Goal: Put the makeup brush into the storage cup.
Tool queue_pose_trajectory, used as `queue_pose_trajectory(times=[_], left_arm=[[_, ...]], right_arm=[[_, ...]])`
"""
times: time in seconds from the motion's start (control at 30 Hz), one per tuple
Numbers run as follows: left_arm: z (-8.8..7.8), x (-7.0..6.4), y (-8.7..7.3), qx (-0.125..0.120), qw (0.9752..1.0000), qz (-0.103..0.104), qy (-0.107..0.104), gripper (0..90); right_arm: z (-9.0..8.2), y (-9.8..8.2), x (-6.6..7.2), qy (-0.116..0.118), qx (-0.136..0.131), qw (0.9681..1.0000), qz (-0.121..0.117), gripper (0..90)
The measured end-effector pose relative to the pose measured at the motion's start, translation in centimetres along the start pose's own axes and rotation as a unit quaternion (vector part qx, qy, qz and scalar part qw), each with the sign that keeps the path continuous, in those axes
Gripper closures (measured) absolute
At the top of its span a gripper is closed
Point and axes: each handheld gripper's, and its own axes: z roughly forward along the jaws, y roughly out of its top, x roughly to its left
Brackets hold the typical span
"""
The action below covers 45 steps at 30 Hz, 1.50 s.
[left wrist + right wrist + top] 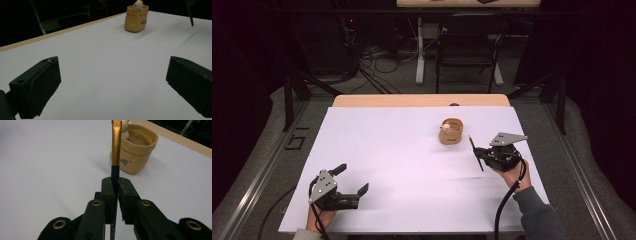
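A tan, sack-shaped pot [451,132] [136,20] [136,152] stands right of centre on the white-covered table [402,150], with a small white figure [445,127] [138,4] peeking over its rim. My right gripper [478,154] [115,187] hovers just right of and nearer than the pot, shut on a thin black brush with a gold ferrule [473,145] [116,145] that points toward the pot. Down at the near left, my left gripper [352,178] [112,75] is open, with nothing between its jaws, low over bare table.
A strip of bare wood [422,100] shows along the table's far edge. Behind it a dark chair [469,50] and a white desk leg [420,60] stand among floor cables. Metal rails run along both sides of the table.
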Motion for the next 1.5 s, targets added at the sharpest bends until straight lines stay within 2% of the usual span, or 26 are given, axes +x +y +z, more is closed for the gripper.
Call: queue_pose_trajectory(times=[0.63,1.5], left_arm=[[0.2,-0.1,0.0,0.002,1.0,0.002,-0.003,0.0],[0.3,0.0,0.0,0.001,1.0,0.002,-0.004,0.0]], right_arm=[[1.0,0.4,0.1,-0.015,-0.032,0.999,0.028,83.2],[2.7,1.9,0.3,-0.025,-0.062,0.997,0.038,83.2]])
